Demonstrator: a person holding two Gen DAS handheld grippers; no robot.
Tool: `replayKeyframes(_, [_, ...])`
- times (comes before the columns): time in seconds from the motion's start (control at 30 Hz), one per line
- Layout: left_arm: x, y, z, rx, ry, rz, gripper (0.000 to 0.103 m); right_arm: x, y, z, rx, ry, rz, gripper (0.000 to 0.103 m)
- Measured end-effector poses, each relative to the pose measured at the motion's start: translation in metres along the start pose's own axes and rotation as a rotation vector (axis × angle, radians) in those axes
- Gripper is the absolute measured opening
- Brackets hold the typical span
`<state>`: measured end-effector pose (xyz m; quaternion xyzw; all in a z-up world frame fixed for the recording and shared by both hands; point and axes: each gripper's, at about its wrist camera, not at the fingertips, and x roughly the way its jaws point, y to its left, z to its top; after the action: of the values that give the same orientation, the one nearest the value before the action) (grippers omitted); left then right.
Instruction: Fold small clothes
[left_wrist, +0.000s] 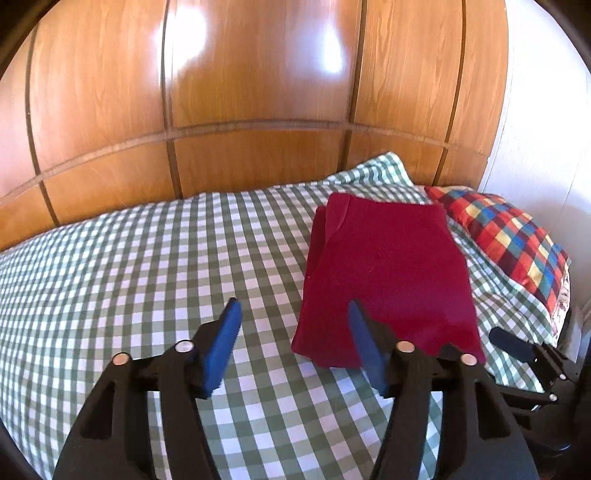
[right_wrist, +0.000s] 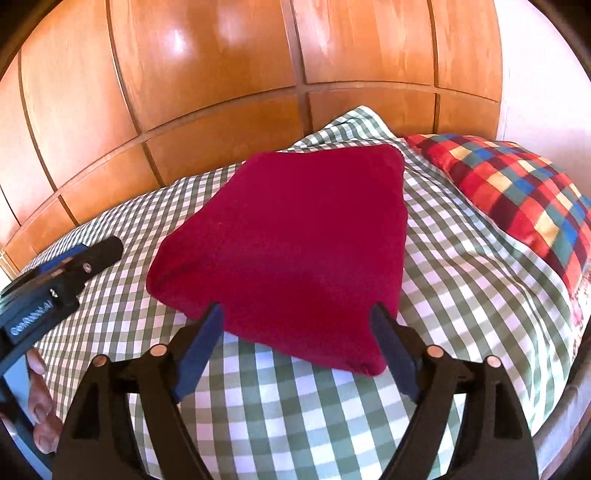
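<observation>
Two views show us one folded dark red garment (left_wrist: 388, 273) lying flat on the bed's green-and-white checked cover (left_wrist: 147, 266), with a wooden panelled wall (left_wrist: 258, 74) behind.

From the left wrist camera, our left gripper (left_wrist: 293, 308) hangs released above the cover, blue pads spread with nothing between them; the garment sits toward 1 o'clock, its near left corner just behind the right-hand pad. At 4 o'clock this view alone catches the black tip of our right gripper (left_wrist: 511, 345), beside the garment's near right edge, though we cannot tell its state from here.

From the right wrist camera, our right gripper (right_wrist: 297, 308) is spread wide, its pads flanking the garment's near edge without pressing it. Only this view shows fingers (right_wrist: 40, 406) of a hand at 8 o'clock and the left gripper's side at 9 o'clock.

Both views show a multicoloured checked pillow (right_wrist: 517, 192) toward 2 o'clock, just beside the garment.
</observation>
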<state>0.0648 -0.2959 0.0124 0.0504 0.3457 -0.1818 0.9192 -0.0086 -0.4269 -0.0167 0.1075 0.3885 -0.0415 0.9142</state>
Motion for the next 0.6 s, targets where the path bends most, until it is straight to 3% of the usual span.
replayKeyframes(0.17, [-0.019, -0.002, -0.004, 0.008, -0.025, 0.009, 0.06, -0.012, 0.01, -0.007, 0.001, -0.023, -0.051, 0.092])
replayKeyframes(0.23, [-0.024, -0.001, -0.007, 0.012, -0.034, 0.018, 0.073, -0.018, 0.012, -0.008, 0.012, -0.038, -0.071, 0.098])
replayKeyframes(0.4, [-0.035, 0.0, -0.015, 0.032, -0.042, 0.045, 0.074, -0.038, 0.012, -0.005, 0.064, -0.093, -0.165, 0.1])
replayKeyframes(0.6, [-0.047, 0.007, -0.021, 0.009, -0.064, 0.072, 0.092, -0.051, 0.016, -0.005, 0.057, -0.127, -0.219, 0.1])
